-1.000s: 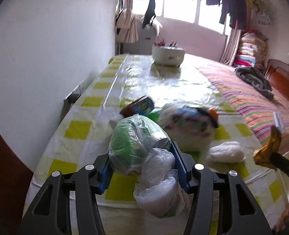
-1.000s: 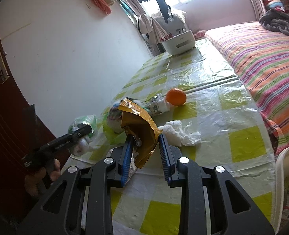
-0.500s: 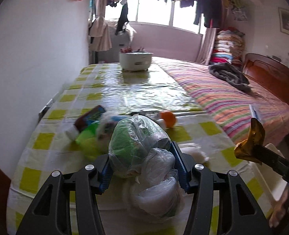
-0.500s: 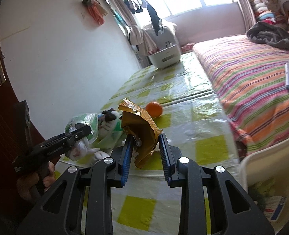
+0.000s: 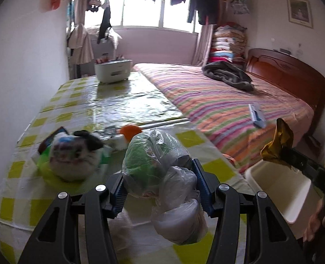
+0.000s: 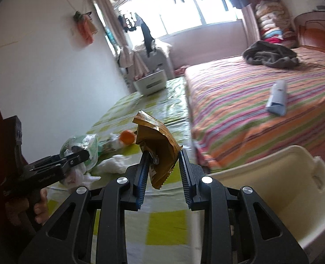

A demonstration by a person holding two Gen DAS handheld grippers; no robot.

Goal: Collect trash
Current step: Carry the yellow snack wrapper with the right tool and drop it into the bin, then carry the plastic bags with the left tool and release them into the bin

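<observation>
My left gripper [image 5: 158,176] is shut on a knotted clear plastic bag [image 5: 153,160] with green stuff inside; it hangs above the near end of the checked table [image 5: 109,101]. My right gripper [image 6: 163,156] is shut on a crumpled golden-brown foil wrapper [image 6: 157,140] that sticks up between its blue pads. A cream bin [image 6: 261,156] stands low at the right, beside the table's corner, just ahead and right of the right gripper. The left wrist view shows the wrapper [image 5: 281,140] over the bin's [image 5: 279,189] far rim. The right wrist view shows the left gripper [image 6: 78,156] with its bag [image 6: 87,143] at the left.
On the table lie a white plush toy [image 5: 72,156], an orange [image 5: 130,132], a crumpled tissue [image 6: 114,165] and, at the far end, a white box [image 5: 113,69]. A bed with a striped sheet [image 5: 228,101] runs along the table's right side. A hand [image 6: 37,209] holds the left gripper.
Both grippers swung to the right, away from the wall, each keeping its load. The cream bin came into both views. The table clutter slid to the left.
</observation>
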